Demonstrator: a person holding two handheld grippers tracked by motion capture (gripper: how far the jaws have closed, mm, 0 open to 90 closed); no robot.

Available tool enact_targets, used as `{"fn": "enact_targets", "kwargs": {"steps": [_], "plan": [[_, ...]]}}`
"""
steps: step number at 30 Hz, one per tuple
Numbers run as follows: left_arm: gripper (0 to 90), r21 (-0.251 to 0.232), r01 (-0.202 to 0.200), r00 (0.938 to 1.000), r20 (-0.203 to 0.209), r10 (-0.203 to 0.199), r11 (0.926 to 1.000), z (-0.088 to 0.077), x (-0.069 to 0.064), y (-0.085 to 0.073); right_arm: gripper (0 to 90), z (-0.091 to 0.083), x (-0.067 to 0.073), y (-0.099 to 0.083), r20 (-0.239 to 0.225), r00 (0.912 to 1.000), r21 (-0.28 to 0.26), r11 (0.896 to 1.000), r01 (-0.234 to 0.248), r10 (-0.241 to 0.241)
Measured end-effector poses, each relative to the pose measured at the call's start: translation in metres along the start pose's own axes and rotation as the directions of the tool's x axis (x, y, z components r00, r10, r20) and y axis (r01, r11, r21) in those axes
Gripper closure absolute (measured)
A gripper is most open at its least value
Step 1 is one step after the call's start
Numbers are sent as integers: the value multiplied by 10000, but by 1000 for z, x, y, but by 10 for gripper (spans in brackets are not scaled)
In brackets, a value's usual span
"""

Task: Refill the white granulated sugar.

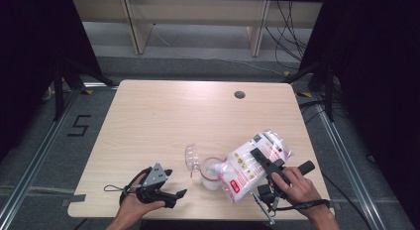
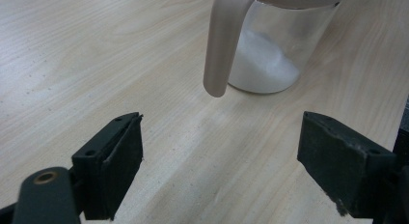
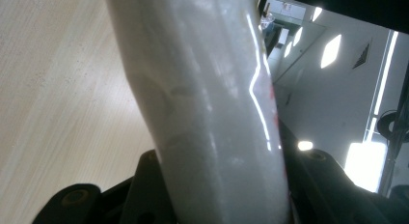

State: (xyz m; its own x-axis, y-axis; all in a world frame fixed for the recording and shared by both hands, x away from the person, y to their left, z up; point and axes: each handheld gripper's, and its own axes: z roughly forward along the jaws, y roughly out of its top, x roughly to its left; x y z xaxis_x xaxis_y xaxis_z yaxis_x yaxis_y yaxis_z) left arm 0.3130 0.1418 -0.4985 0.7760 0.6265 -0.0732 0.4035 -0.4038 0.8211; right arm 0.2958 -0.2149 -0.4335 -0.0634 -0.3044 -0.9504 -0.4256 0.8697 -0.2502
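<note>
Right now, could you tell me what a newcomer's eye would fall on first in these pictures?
The red-and-white bag, clamped in the right gripper near the table's front right, tips its mouth over a clear jar with white powder at its bottom. The left gripper rests open at the front left, pointing at the jar.

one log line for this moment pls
right tongs: shut on clear plastic bag of white powder, tipped over glass jar | left tongs: open, empty | jar: some powder inside
</note>
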Motion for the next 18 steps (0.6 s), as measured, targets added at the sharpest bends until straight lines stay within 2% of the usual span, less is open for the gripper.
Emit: {"fn": "enact_targets", "kwargs": {"steps": [6, 9, 13, 15, 18], "plan": [[159, 12, 20, 10000, -7, -20, 10000, 0, 0, 0, 650, 1, 1, 0, 67, 9999, -126, 9998, -150, 151], [159, 15, -24, 10000, -1, 24, 10000, 0, 0, 0, 650, 2, -2, -1, 217, 9996, -318, 9993, 207, -200], [159, 21, 20, 10000, -10, -20, 10000, 0, 0, 0, 651, 1, 0, -1, 46, 9999, -111, 9999, -117, 117], [159, 25, -25, 10000, -3, 25, 10000, 0, 0, 0, 651, 1, -3, -1, 229, 9995, -291, 9994, 205, -198], [159, 26, -22, 10000, -13, 22, 10000, 0, 0, 0, 651, 1, -3, -1, 237, 9996, -320, 9993, 185, -178]]}}
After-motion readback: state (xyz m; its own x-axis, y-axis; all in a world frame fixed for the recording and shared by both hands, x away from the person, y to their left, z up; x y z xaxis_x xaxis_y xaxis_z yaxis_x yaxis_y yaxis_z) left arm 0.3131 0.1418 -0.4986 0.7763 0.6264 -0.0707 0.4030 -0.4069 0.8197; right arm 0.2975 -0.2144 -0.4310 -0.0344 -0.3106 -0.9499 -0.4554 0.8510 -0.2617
